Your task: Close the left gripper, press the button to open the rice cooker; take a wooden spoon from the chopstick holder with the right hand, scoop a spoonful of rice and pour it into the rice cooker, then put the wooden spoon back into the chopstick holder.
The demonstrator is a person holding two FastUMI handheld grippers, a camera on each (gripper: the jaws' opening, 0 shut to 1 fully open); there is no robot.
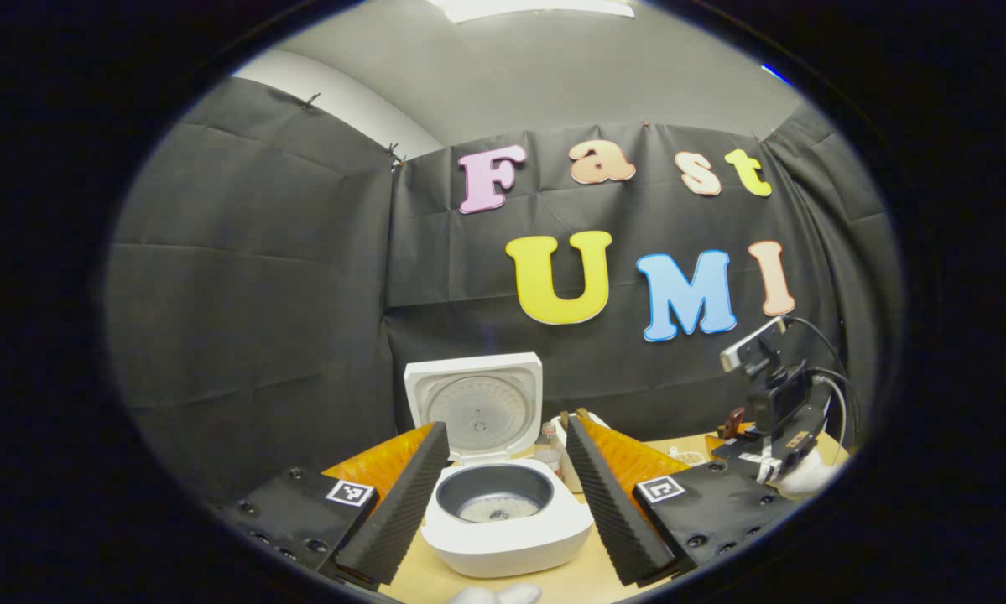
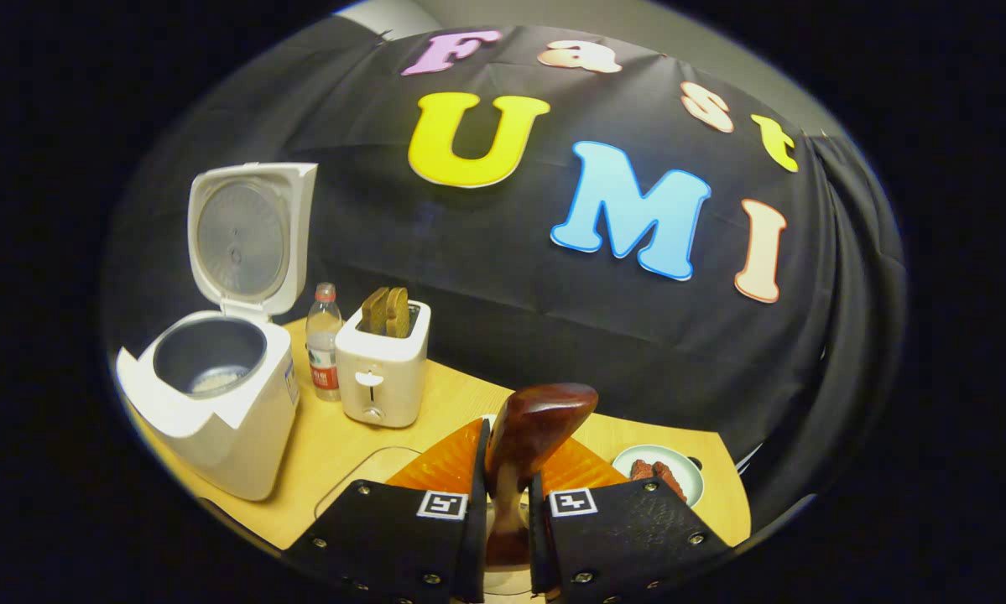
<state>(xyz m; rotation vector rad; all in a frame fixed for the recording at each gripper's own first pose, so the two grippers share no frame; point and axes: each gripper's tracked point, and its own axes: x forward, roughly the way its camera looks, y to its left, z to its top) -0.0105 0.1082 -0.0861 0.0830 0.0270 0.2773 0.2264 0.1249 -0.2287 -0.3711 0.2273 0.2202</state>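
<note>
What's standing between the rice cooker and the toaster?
A plastic bottle, upright between the rice cooker and the toaster, as the right gripper view shows.

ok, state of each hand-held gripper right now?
Left hand-held gripper: open, holding nothing.
Right hand-held gripper: closed on the dark reddish-brown wooden spoon.

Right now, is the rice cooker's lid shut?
No, the lid stands upright behind the rice cooker, leaving the inner pot exposed.
</note>
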